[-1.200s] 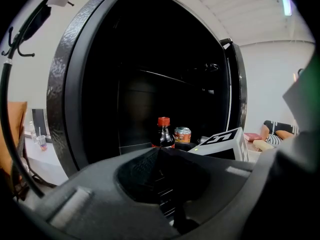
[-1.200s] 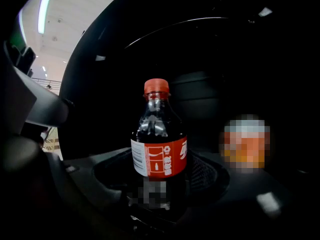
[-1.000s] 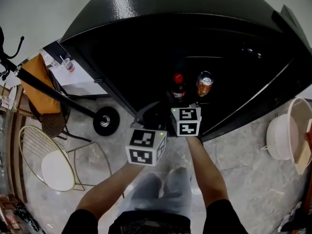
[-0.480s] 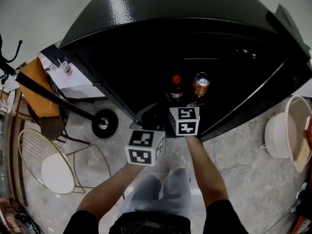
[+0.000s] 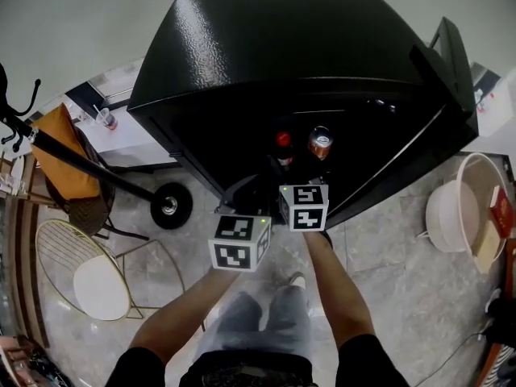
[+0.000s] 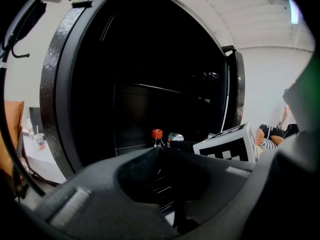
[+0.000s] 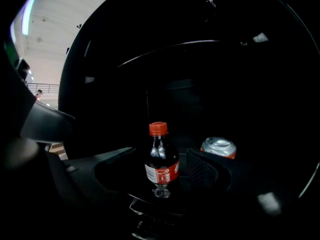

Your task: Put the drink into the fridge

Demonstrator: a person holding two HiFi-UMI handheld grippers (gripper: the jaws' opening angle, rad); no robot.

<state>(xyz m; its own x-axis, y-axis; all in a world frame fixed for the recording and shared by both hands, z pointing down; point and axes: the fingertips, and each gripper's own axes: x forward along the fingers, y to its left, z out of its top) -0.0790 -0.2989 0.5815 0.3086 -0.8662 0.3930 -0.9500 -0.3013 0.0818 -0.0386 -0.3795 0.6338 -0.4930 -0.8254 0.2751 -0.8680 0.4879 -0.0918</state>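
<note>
Right claw (image 7: 162, 153) spread, bottle (image 7: 161, 171) between (positions unchanged)

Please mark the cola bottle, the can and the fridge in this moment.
cola bottle (image 7: 162, 173): right gripper view, on its red label.
can (image 7: 218, 145): right gripper view, on its silver top.
fridge (image 5: 282, 39): head view, on its black top panel.

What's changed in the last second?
Nothing visibly taken or let go. Mainly the head view shifted, showing more of the fridge top. The bottle and can stand inside as before; right hand-held gripper open, jaws either side of the bottle; left hand-held gripper open, empty.
</note>
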